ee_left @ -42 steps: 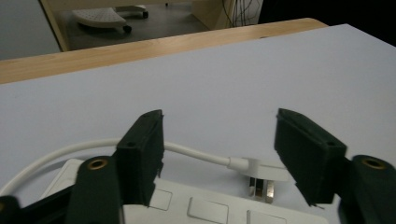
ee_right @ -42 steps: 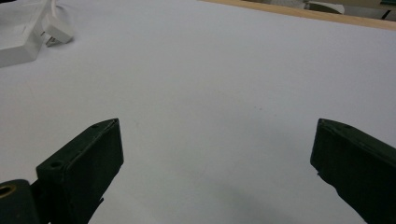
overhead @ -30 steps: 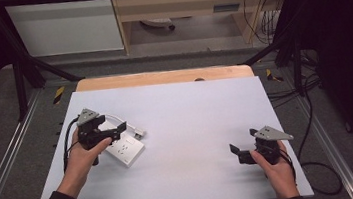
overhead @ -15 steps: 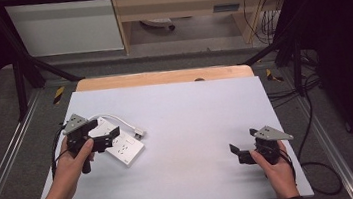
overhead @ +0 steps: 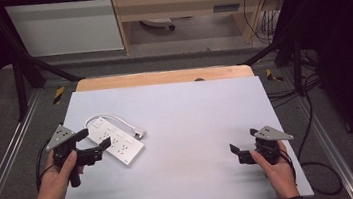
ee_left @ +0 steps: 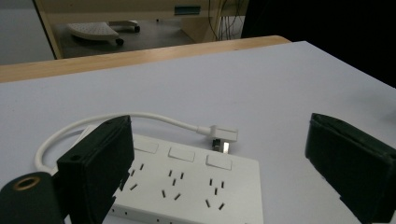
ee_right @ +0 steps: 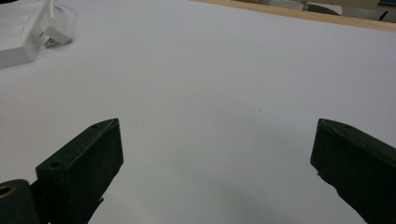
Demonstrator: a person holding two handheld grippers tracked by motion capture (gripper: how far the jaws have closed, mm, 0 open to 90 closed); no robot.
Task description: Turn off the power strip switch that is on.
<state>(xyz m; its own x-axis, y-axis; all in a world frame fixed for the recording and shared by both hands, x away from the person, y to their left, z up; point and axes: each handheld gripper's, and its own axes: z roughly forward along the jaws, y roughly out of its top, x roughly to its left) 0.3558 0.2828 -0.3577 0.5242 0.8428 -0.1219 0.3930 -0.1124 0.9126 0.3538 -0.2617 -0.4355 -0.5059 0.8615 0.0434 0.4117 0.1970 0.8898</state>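
A flat white plastic power strip [overhead: 115,140] lay on the left of the smooth pale desk [overhead: 190,108], its thin cord [ee_left: 154,117] looping round to a plug [ee_left: 219,134] just beside it. The left tongs [overhead: 94,146] gaped at the strip's near edge. The right tongs [overhead: 237,152], also open, hovered well apart.

A white power strip [overhead: 115,140] with its looped cord [overhead: 107,117] is lying at the table's [overhead: 201,112] left; the wide white stretch toward the right gripper [overhead: 238,152] is sitting open.
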